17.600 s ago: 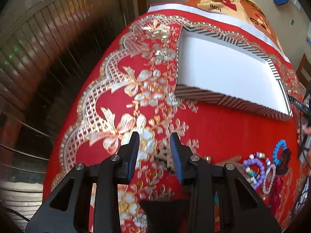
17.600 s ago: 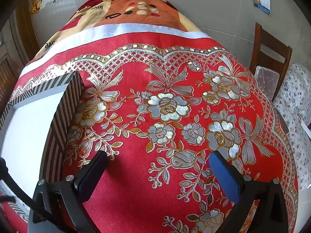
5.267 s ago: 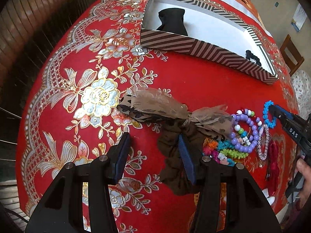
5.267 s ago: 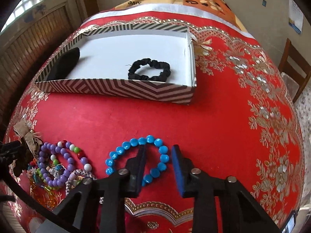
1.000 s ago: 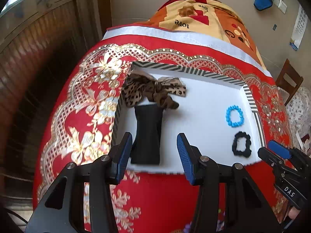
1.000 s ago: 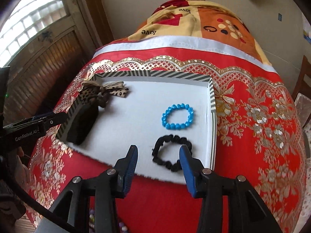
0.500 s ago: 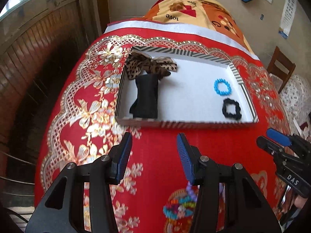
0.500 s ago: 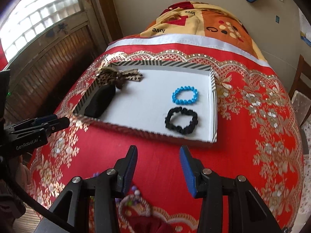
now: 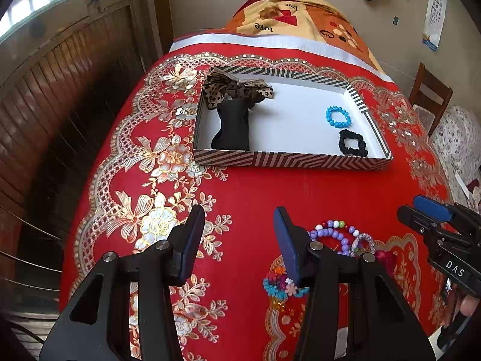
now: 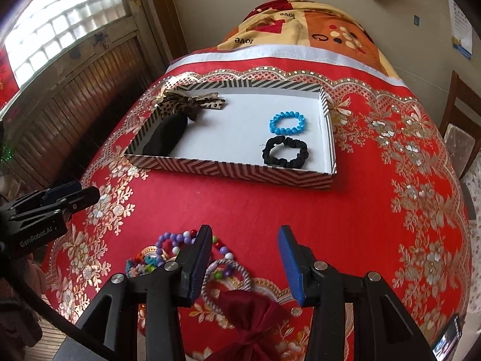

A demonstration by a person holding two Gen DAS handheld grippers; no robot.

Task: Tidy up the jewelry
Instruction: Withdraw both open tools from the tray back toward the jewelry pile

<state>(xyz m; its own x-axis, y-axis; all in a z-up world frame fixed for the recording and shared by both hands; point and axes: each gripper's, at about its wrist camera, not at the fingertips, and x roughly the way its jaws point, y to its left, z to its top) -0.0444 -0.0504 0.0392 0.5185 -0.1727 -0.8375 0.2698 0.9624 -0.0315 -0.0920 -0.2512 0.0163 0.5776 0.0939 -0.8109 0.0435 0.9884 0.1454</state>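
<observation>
A striped box (image 9: pixel 288 160) (image 10: pixel 231 169) with a white floor sits mid-table. It holds a leopard bow (image 9: pixel 234 90) (image 10: pixel 189 103), a black pouch (image 9: pixel 233 126) (image 10: pixel 168 134), a blue bead bracelet (image 9: pixel 338 116) (image 10: pixel 287 122) and a black scrunchie (image 9: pixel 353 143) (image 10: pixel 285 152). Near the front edge lies a heap of bracelets: purple beads (image 9: pixel 332 234) (image 10: pixel 173 237), a silver woven band (image 10: pixel 227 276), a multicoloured bracelet (image 9: pixel 278 285) (image 10: pixel 141 263) and a dark red bow (image 10: pixel 255 316). My left gripper (image 9: pixel 239 240) hangs open above bare cloth left of the heap. My right gripper (image 10: pixel 243 261) is open over the heap's right side, holding nothing.
The table wears a red cloth with gold flowers (image 9: pixel 156 162). A wooden shuttered wall (image 9: pixel 60 96) runs along the left. A wooden chair (image 9: pixel 430 90) stands at the far right. A patterned blanket (image 10: pixel 300 30) covers the far end.
Both grippers have drawn back from above the box toward the table's near edge. The box now lies farther off and the bracelet heap has come into view under them.
</observation>
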